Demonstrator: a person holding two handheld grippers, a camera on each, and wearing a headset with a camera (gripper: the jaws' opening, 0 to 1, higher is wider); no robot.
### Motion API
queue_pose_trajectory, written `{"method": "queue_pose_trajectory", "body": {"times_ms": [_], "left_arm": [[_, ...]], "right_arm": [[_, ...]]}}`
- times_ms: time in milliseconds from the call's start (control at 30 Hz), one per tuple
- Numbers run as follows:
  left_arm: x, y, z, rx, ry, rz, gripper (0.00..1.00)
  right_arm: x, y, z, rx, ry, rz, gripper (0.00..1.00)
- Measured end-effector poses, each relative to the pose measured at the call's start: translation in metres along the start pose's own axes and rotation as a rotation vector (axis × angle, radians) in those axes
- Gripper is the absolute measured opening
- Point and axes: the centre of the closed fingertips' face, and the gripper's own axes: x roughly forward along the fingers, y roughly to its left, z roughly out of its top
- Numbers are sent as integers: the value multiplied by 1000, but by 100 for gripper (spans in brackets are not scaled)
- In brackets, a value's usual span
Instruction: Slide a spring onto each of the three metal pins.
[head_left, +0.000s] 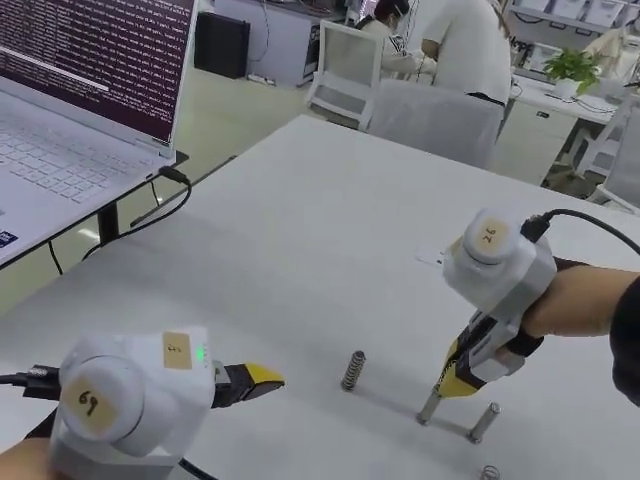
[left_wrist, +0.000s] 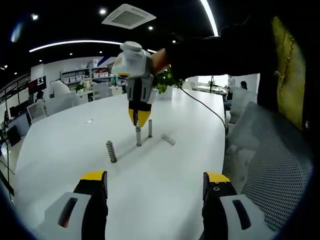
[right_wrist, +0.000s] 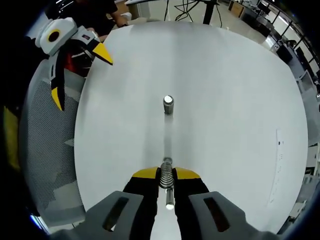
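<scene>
The first pin (head_left: 353, 370) is already loaded, your right tool (head_left: 455, 383) is clamped on a second spring (right_wrist: 165, 178) at the middle pin (head_left: 428, 408), and the bare pin (head_left: 483, 422) and the loose spring (head_left: 489, 472) on the counter (head_left: 300, 230) are left, while your left tool (left_wrist: 155, 182) stands apart and empty.

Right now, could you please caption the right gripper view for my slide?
Right gripper holds a spring over a pin; a sprung pin stands beyond.
</scene>
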Motion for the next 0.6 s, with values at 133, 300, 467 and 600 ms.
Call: {"method": "queue_pose_trajectory", "body": {"times_ms": [133, 300, 467, 600], "left_arm": [[0, 0, 0, -1, 1, -1, 75], [0, 0, 0, -1, 0, 1, 75], [0, -1, 0, -2, 1, -2, 75], [0, -1, 0, -1, 2, -2, 74]], "right_arm": [[3, 0, 0, 0, 3, 2, 8], [9, 0, -2, 9, 7, 5, 8], [16, 1, -2, 18, 6, 8, 9], [20, 1, -3, 25, 7, 8, 9]]}}
